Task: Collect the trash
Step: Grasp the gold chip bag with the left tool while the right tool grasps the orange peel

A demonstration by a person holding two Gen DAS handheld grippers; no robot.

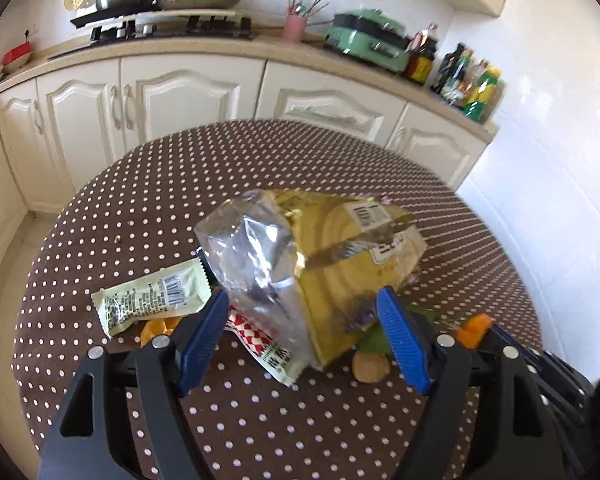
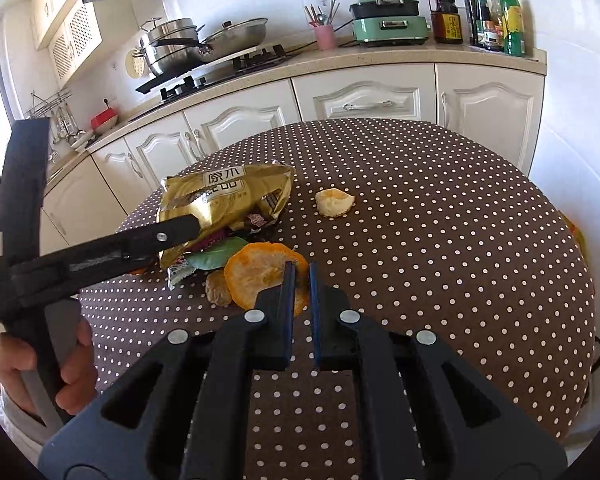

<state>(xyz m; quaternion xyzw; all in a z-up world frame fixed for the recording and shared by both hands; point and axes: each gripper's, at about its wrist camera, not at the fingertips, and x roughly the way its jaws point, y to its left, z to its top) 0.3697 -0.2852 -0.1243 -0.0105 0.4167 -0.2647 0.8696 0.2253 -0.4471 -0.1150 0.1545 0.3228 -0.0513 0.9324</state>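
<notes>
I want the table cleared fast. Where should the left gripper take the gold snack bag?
Probably the crumpled open end of the gold snack bag, nearest the left gripper. Its open fingers already straddle that raised, pinchable end, so closing straight ahead should work.

Gold bag (image 1: pixel 356 264) is gleaming as crinkled glossy foil, its clear plastic end (image 1: pixel 252 256) shining. Tablecloth (image 2: pixel 440 240) is looking matt, dotted cloth. Peel (image 2: pixel 260 276) is showing rough pith. Pans (image 2: pixel 236 36) are shining metal.

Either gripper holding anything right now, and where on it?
Left gripper: open around the gold snack bag's near end, not clamped. Right gripper: nearly shut at the orange peel's edge; grip unclear.
</notes>
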